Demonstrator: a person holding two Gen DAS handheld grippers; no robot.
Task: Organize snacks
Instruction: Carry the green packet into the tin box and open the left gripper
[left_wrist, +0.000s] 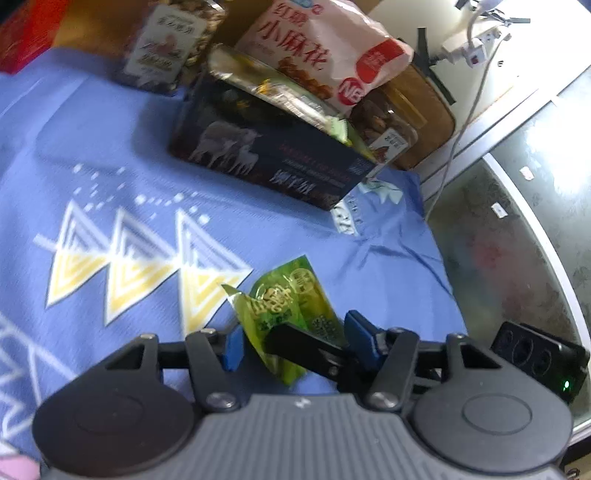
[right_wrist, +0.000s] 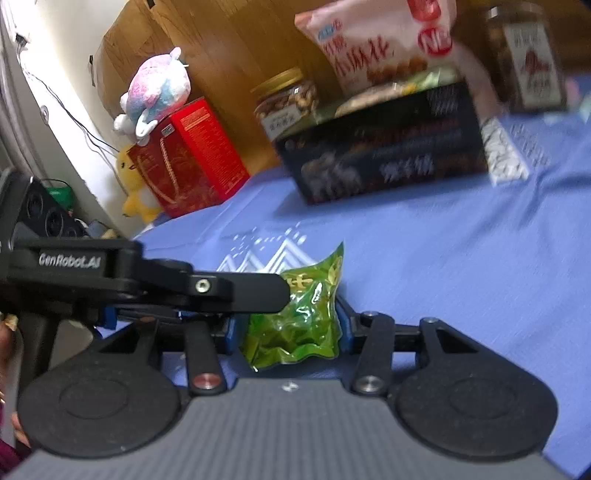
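A small green snack packet (left_wrist: 291, 314) (right_wrist: 299, 325) sits between the blue pads of both grippers above the blue cloth (left_wrist: 110, 140). My left gripper (left_wrist: 291, 343) has its jaws close on either side of the packet. My right gripper (right_wrist: 286, 328) is shut on the packet, its pads pressing both sides. The other gripper's black finger crosses each view in front of the packet. A dark open box (left_wrist: 269, 158) (right_wrist: 384, 147) farther back holds snack bags, with a pink bag (left_wrist: 328, 48) (right_wrist: 380, 40) on top.
Nut jars (left_wrist: 166, 48) (right_wrist: 286, 99) (right_wrist: 524, 59) stand around the box. A red carton (right_wrist: 188, 151) with plush toys (right_wrist: 155, 88) stands at the left. The table edge, a glass surface (left_wrist: 517, 229) and a cable (left_wrist: 461, 129) lie to the right.
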